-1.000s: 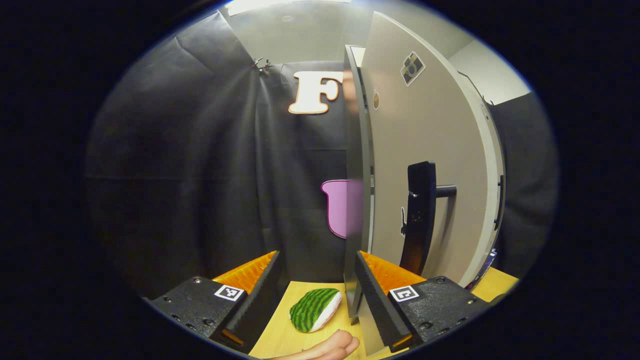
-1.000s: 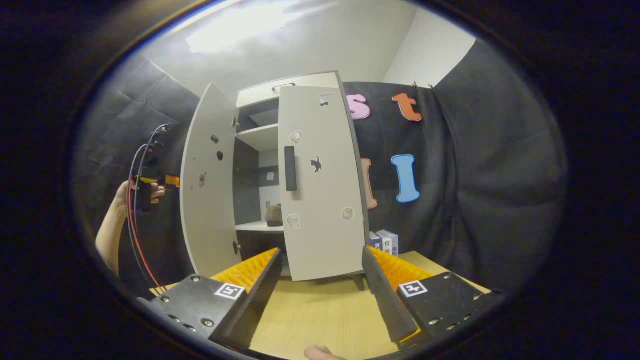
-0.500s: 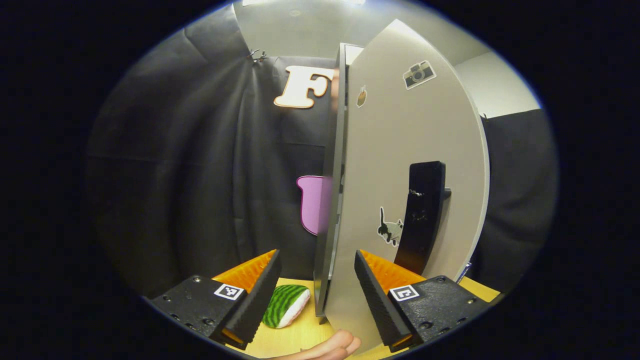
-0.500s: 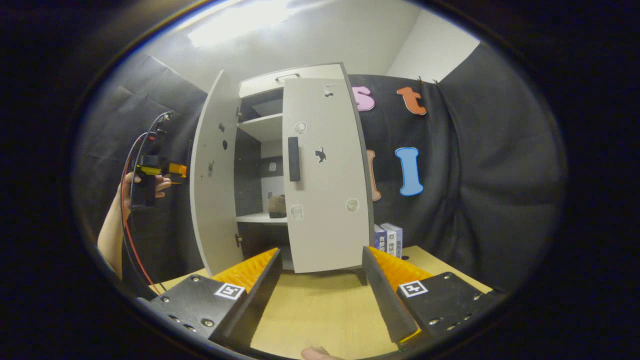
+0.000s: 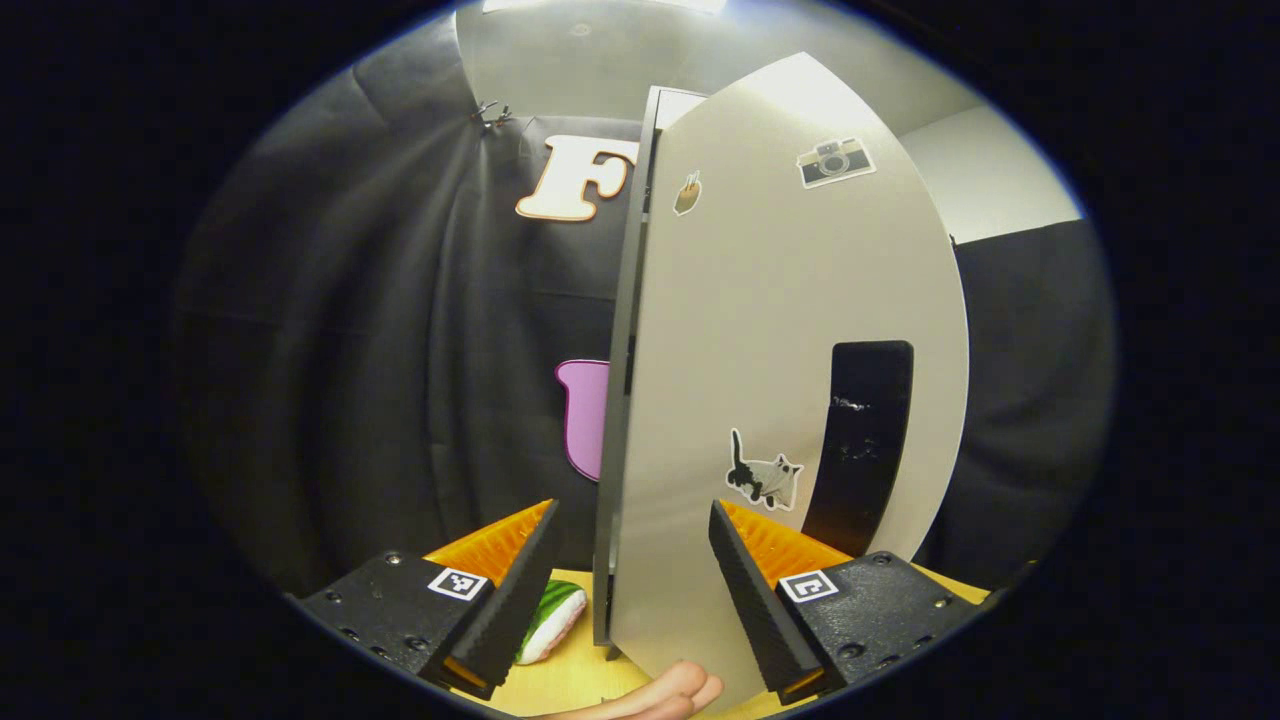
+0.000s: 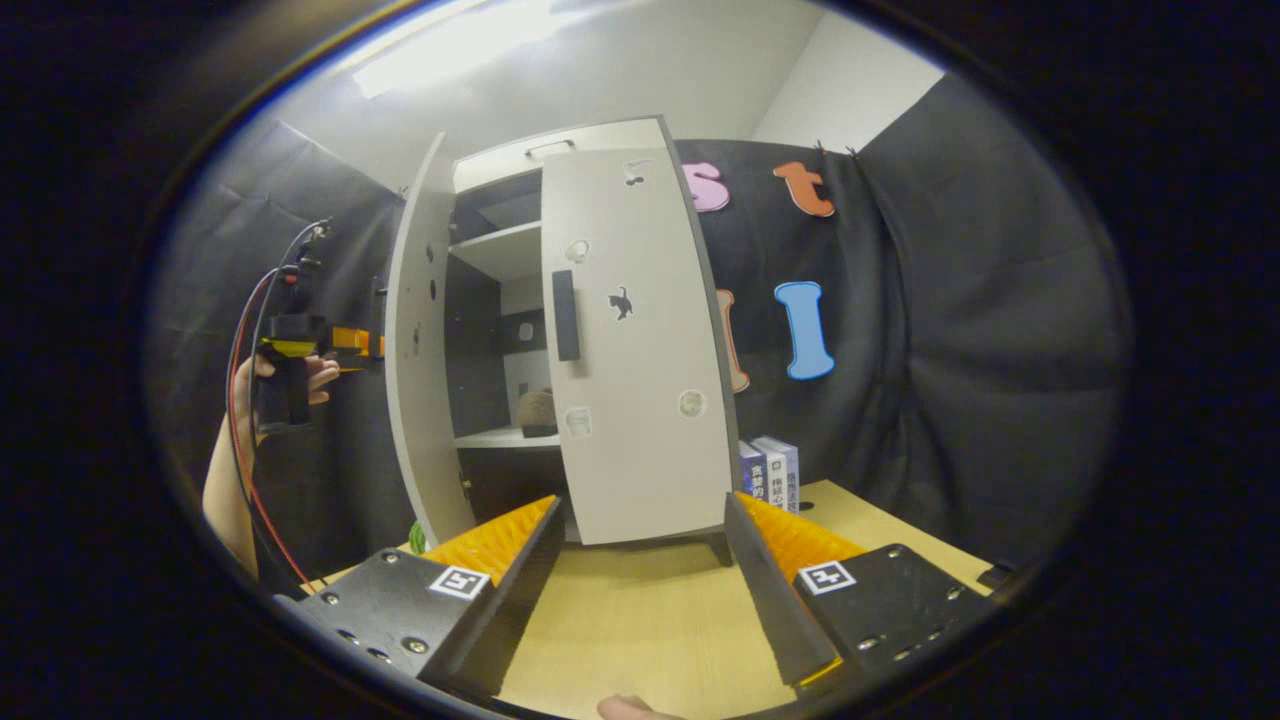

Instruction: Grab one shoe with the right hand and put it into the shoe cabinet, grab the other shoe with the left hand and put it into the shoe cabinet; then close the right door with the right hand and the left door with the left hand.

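While its jaws stand wide apart and hold nothing, the left gripper (image 5: 630, 585) in the left gripper view faces the outer side of the left door (image 5: 790, 340), whose lower edge lies between the fingers; whether they touch it I cannot tell. The door is a smooth pale panel with small stickers and a flat black handle (image 5: 860, 440). A green striped plush (image 5: 545, 620) lies on the wooden table (image 5: 570, 680) beside the left finger. In the right gripper view, the right gripper (image 6: 640, 585) is also spread and empty above the table. Ahead stands the cabinet (image 6: 560, 340), right door (image 6: 630, 340) nearly shut, left door ajar. A brown shoe (image 6: 537, 412) sits on a shelf. Boxes (image 6: 768, 468) stand beside the cabinet.
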Available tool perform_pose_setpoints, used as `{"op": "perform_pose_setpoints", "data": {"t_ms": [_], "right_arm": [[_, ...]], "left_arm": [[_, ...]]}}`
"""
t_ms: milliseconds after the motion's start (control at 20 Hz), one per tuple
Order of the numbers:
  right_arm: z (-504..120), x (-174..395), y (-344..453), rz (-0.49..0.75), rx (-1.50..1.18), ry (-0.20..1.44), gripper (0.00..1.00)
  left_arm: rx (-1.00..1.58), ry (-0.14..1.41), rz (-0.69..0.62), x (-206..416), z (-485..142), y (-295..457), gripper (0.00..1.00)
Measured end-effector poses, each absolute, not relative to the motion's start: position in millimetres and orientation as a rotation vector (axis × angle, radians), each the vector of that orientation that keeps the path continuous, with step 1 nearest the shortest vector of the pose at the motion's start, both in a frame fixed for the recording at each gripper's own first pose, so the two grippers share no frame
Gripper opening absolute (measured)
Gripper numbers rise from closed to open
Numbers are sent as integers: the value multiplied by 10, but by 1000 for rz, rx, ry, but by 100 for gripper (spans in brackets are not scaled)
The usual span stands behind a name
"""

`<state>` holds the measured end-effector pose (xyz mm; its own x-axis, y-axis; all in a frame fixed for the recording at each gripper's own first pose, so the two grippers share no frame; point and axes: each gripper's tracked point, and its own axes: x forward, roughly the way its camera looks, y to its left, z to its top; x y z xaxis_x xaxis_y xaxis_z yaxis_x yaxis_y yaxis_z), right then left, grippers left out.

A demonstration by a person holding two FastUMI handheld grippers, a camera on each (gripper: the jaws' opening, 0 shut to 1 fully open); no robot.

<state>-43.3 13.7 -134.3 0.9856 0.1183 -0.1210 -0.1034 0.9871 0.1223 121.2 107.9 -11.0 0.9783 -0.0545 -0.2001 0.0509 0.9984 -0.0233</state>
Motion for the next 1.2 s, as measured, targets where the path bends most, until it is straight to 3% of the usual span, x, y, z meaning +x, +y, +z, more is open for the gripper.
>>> {"op": "perform_pose_setpoints", "data": {"t_ms": [100,150,250,300,350,400,550,600,650,700,750,800,1050,1200], "right_arm": [[-1378,-427,120,102,116,135,96],[-1387,-423,92,96,113,137,96],[-1390,-422,94,97,111,137,94],[-1393,-423,107,101,112,138,96],[-1399,-418,122,105,111,139,96],[-1411,-420,128,108,108,140,96],[-1437,-437,120,109,108,145,96],[-1445,-436,108,108,111,147,96],[-1451,-429,97,105,113,150,94],[-1458,-429,75,101,115,151,96],[-1459,-427,62,98,115,152,96],[-1462,-432,58,96,115,154,96],[-1396,-441,52,96,110,141,96],[-1346,-448,70,99,103,135,96]], "left_arm": [[3,210,-59,1233,-158,998,90],[11,209,-61,1243,-175,965,86],[14,214,-71,1266,-225,884,86],[10,219,-77,1269,-264,840,91],[8,227,-93,1265,-300,786,86],[3,231,-109,1253,-339,723,92],[-3,247,-128,1207,-424,643,95],[0,247,-130,1201,-418,638,92],[6,239,-128,1194,-414,635,96],[15,238,-114,1191,-442,641,92],[19,237,-106,1177,-450,646,96],[17,236,-102,1128,-466,619,92],[27,225,-97,860,-483,503,96],[41,211,-66,687,-491,521,92]]}}
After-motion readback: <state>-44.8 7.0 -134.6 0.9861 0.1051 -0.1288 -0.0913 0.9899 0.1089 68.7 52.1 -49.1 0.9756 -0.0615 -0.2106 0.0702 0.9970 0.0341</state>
